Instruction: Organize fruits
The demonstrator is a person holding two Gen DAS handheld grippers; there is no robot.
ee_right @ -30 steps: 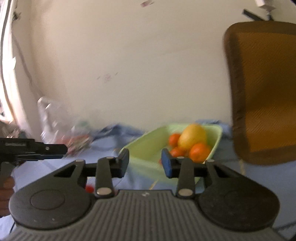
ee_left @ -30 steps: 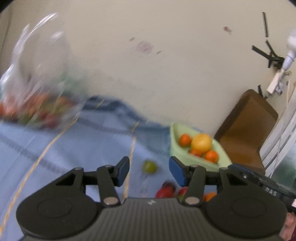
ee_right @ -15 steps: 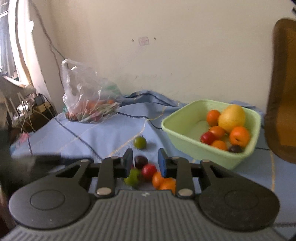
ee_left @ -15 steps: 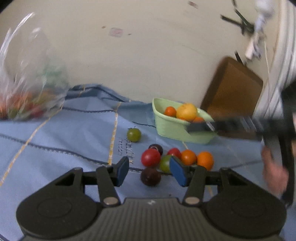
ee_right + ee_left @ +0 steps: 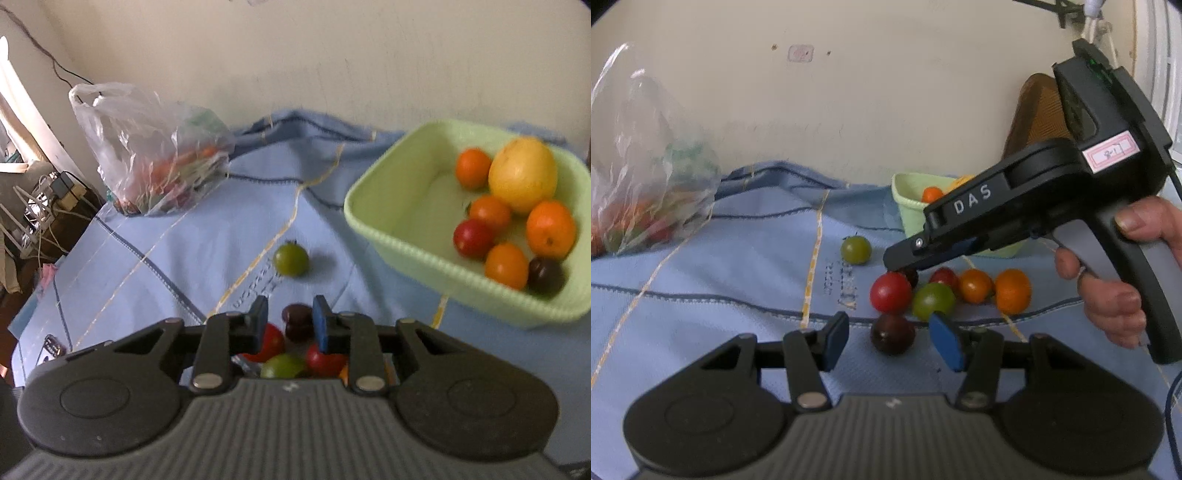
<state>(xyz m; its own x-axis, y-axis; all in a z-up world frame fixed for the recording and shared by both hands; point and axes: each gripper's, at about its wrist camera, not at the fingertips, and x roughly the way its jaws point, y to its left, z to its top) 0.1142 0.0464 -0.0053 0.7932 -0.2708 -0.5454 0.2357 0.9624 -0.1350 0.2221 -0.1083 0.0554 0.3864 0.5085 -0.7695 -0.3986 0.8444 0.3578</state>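
L claw (image 5: 889, 328) hangs released, nothing in it, over the front dark plum (image 5: 892, 334) on the desk (image 5: 701, 295). R claw (image 5: 290, 308) is nearly clenched w/ the rear dark plum (image 5: 297, 321) in its gap; can't tell if pads touch it. Risk: the loose fruits sit packed, so a nudge could roll the red tomato (image 5: 890, 293) off, or your claws clash. Green basket (image 5: 406, 236) waits far right.

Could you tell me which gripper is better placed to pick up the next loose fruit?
Left, probably. The left gripper is open, with the near dark fruit framed between its fingers. The right gripper is shut and would have to open first.
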